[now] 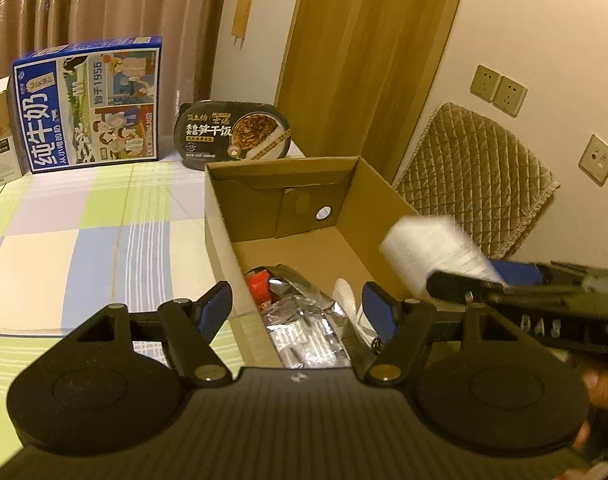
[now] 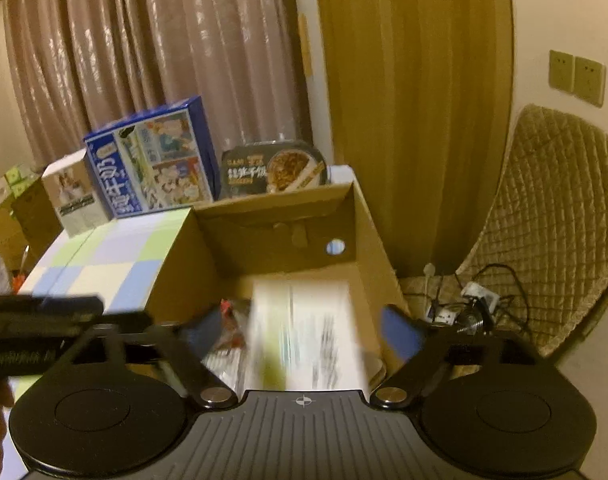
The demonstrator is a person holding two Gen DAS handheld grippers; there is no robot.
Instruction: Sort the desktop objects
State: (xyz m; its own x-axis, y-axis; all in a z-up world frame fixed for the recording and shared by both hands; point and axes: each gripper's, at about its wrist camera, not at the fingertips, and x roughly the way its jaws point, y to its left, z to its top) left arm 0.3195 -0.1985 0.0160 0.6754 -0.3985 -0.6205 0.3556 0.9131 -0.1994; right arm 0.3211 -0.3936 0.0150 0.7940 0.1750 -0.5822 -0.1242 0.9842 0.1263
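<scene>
An open cardboard box [image 1: 224, 216] stands on the checked tablecloth; it also shows in the right wrist view [image 2: 176, 272]. Inside lie silver foil packets [image 1: 304, 320], a red packet [image 1: 260, 286] and a white item [image 1: 346, 296]. My left gripper [image 1: 300, 304] is open and empty over the box's near left corner. My right gripper [image 2: 304, 332] is open, its fingers apart on either side of a blurred white packet [image 2: 304, 332] over the box. That packet [image 1: 428, 252] shows in the left wrist view at the tip of the right gripper [image 1: 464, 284], above the box's right wall.
A blue milk carton [image 1: 88, 104], a black instant rice bowl [image 1: 234, 134] and a small white box [image 2: 70, 196] stand at the table's back. A quilted chair [image 2: 544, 216] with a power strip and cables [image 2: 472, 300] is to the right of the box. Curtains hang behind.
</scene>
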